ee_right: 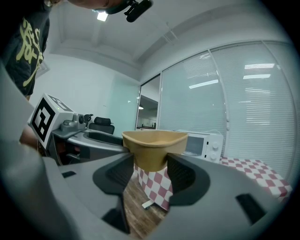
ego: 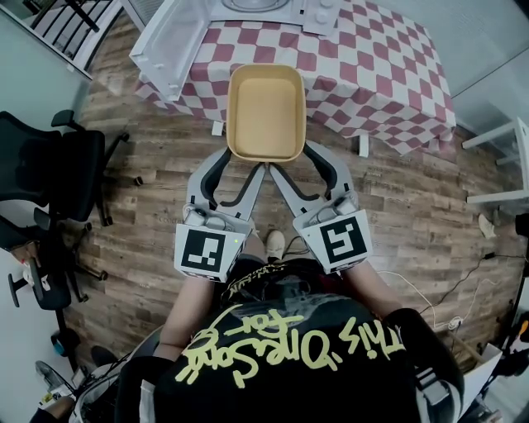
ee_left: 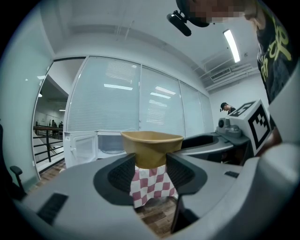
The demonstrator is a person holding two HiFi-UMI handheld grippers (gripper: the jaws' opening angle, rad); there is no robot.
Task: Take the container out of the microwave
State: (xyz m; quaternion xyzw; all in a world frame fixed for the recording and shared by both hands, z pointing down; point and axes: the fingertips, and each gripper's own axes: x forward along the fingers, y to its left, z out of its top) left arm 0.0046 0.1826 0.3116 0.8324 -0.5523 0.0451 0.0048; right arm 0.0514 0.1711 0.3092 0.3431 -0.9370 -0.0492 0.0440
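I see the table (ego: 388,83) with its red-checked cloth. The white microwave (ego: 318,12) stands at its far edge, with the door (ego: 178,41) swung open toward the left corner. The tan container (ego: 266,111) is out of the oven and held level in the air over the tabletop's near edge. My left gripper (ego: 241,163) has its jaws spread wide and clamped on the container's near-left corner. My right gripper (ego: 297,163) is clamped the same way on the near-right corner.

TEXT | your black shirt (ego: 289,363), behind left gripper (ego: 246,161) and right gripper (ego: 293,159): yellow script, upside down, "This One's For", next line unclear | left marker cube (ego: 207,252), right marker cube (ego: 340,240), at each gripper's rear: square patterns, no letters
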